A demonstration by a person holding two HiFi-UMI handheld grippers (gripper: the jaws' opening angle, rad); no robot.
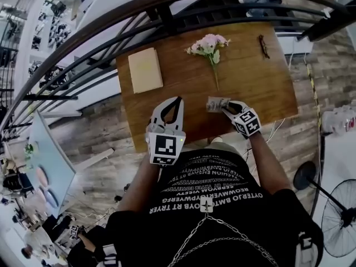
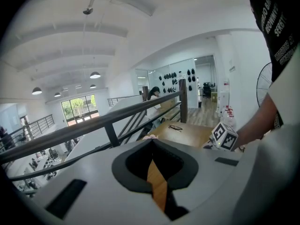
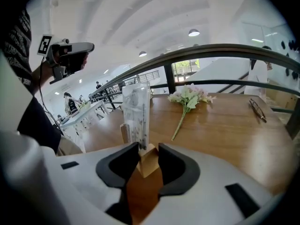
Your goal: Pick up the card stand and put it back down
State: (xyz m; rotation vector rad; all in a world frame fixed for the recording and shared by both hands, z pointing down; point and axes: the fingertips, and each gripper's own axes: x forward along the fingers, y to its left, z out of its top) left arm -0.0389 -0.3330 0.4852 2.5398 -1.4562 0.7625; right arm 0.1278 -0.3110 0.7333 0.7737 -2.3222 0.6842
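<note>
The card stand (image 1: 218,103) is a small wooden block with a clear upright card holder (image 3: 136,111). It stands upright near the front edge of the wooden table (image 1: 250,88). My right gripper (image 1: 227,109) is shut on its wooden base (image 3: 147,162), with a pad against each side. I cannot tell whether the base still touches the table. My left gripper (image 1: 179,100) is held above the table's front edge, left of the stand, with its tips together (image 2: 151,142) and nothing between them. It also shows raised in the air in the right gripper view (image 3: 70,50).
A bunch of pale pink flowers (image 1: 208,46) lies in the middle of the table behind the stand. A tan book (image 1: 145,69) lies at the back left and a pair of glasses (image 1: 263,46) at the back right. A dark railing (image 1: 167,4) runs behind the table. A fan (image 1: 339,216) stands on the floor.
</note>
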